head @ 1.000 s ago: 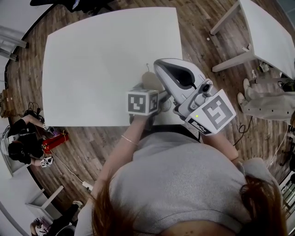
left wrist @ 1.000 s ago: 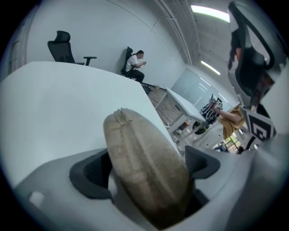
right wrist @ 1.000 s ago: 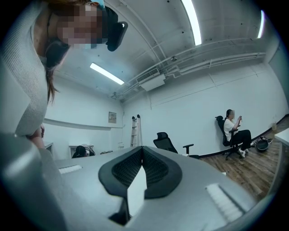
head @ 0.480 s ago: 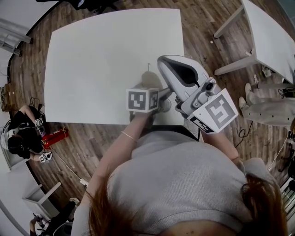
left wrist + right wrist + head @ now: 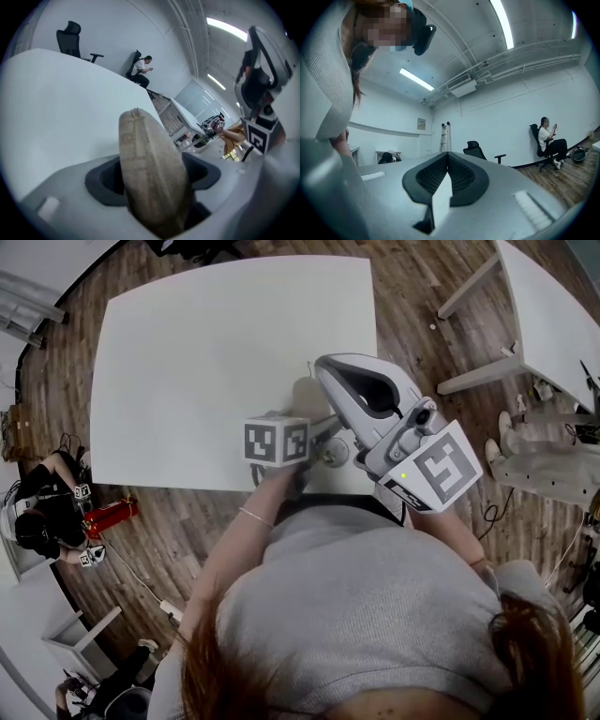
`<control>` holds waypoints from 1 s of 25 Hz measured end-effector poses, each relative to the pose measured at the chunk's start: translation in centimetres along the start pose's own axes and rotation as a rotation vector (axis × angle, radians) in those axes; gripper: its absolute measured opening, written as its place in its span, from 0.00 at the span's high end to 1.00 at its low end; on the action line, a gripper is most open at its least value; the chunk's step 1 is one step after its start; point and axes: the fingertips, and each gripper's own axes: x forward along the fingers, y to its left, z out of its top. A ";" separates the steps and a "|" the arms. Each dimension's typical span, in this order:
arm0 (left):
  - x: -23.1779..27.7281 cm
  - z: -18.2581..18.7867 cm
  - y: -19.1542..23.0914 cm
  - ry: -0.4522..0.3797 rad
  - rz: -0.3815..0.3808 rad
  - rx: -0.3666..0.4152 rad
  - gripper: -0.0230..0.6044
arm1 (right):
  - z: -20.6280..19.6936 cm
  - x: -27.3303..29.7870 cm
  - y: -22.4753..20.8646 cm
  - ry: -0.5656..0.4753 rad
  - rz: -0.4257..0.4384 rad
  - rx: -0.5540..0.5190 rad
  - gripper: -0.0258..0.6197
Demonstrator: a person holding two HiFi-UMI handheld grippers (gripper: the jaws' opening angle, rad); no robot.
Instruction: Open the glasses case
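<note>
The beige cloth glasses case (image 5: 150,178) sits in the left claw (image 5: 154,176) over the white tabletop (image 5: 206,362), with the right claw (image 5: 447,174) just right of it.

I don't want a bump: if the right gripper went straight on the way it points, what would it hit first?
Nothing near: the right gripper points into open room; its way looks free. A ladder and office chair stand far ahead.

Glasses case (image 5: 145,154), lower end hidden between jaws of left gripper (image 5: 153,176), distant seated person (image 5: 140,70) too small for detail
</note>
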 end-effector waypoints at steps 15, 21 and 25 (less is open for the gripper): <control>-1.3 2.1 -0.4 -0.159 -0.253 -0.195 0.46 | -0.1 -0.2 -1.6 -0.011 -0.018 0.047 0.96; -5.2 5.1 -1.7 -0.330 -0.421 -0.194 0.46 | -0.1 0.0 -2.5 0.005 -0.054 0.026 0.96; -8.5 7.5 -4.3 -0.441 -0.571 -0.167 0.46 | -0.5 0.3 -3.5 0.033 -0.084 0.005 0.95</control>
